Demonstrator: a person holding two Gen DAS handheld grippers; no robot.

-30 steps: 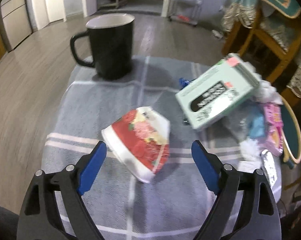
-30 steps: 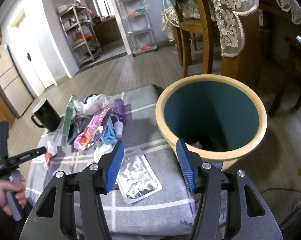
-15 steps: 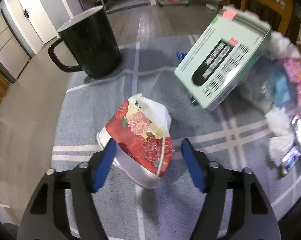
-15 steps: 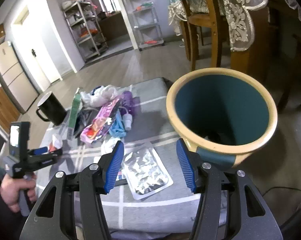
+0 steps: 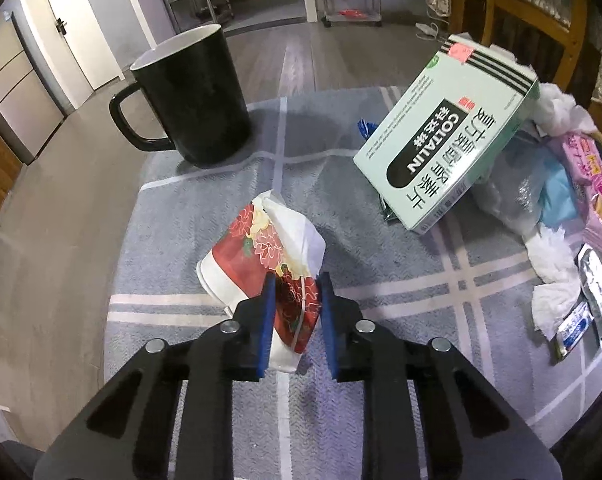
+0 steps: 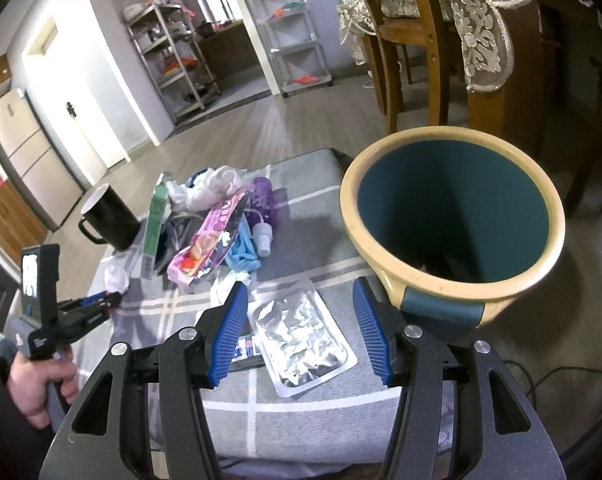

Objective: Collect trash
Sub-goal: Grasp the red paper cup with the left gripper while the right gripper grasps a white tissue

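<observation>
My left gripper (image 5: 296,285) is shut on a crushed paper cup (image 5: 267,246) with red flowers, lying on the grey checked cloth (image 5: 381,280). In the right wrist view the left gripper (image 6: 101,304) shows at the left with the cup (image 6: 116,278). My right gripper (image 6: 301,304) is open and empty above a silver foil blister pack (image 6: 303,338). A teal bin with a cream rim (image 6: 453,216) stands right of the table. A pale green medicine box (image 5: 447,132) leans on a pile of wrappers (image 6: 221,232).
A black mug (image 5: 189,96) stands at the table's far left, also in the right wrist view (image 6: 109,216). White tissues (image 5: 549,280) and small sachets (image 5: 573,326) lie at the right. Wooden chairs (image 6: 413,32) stand behind the bin.
My left gripper has moved forward and closed on the paper cup, squashing it. My right gripper stays open and has shifted slightly over the blister pack.
</observation>
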